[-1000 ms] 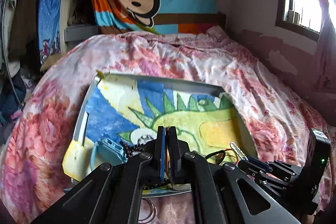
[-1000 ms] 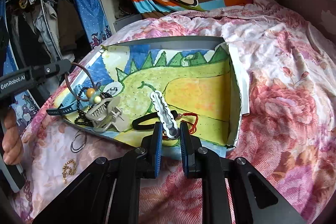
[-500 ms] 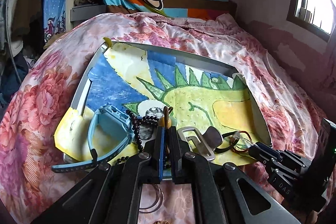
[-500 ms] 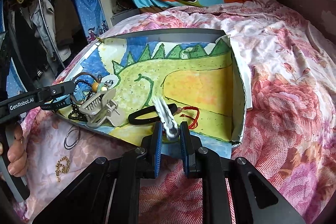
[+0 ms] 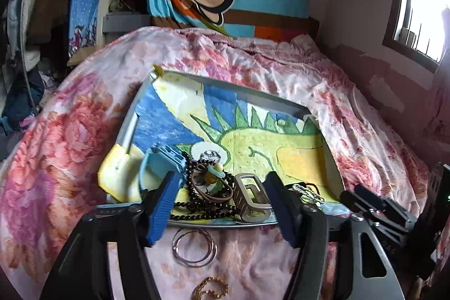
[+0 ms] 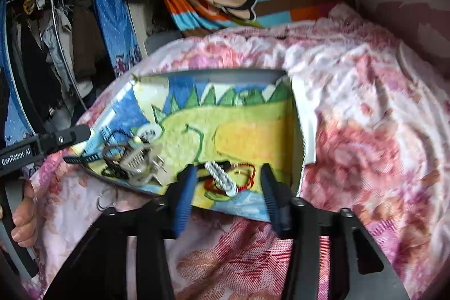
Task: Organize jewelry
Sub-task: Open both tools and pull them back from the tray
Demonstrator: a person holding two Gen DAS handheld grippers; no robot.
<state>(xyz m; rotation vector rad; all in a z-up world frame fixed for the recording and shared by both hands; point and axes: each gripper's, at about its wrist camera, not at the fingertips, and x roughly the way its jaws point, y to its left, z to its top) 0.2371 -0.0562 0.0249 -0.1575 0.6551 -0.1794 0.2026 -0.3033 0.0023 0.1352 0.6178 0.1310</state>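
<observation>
Both tongs are spread wide, nothing held.

Left gripper (image 5: pixel 222 204): jaws are parted over the near edge of the tray (image 5: pixel 253 99). Framed between the fingers: black bead string (image 5: pixel 202 211), a brown cord loop with beads (image 5: pixel 209 184), and the grey claw clip (image 5: pixel 249 194), all piled together inside the tray's near rim. Left of the left finger, a blue watch (image 5: pixel 161 162) is seen, partly behind the finger. Short of the fingertips, outside the tray on the bedspread (image 5: pixel 50 137): two thin bangles (image 5: pixel 194 245), and closer still a gold chain (image 5: pixel 211 290). These are judged to be what remains to be sorted; the wide opening suits a reach for the bangles.

Right gripper (image 6: pixel 226 194): jaws are parted, with the white clip (image 6: pixel 222 177) lying flat between the fingertips on the tray's dinosaur drawing, across a red cord (image 6: pixel 247 173) and a black band (image 6: pixel 208 167). Nothing is touched by either finger. The view is motion-blurred, so contact between the small pieces cannot be told.

The pieces are gathered in two clusters along the tray's near edge, probably because that is the shortest reach for both tongs; the far part of the tray is bare.

The other device is seen at the left of the right view, gripped by a hand (image 6: pixel 24 210).
</observation>
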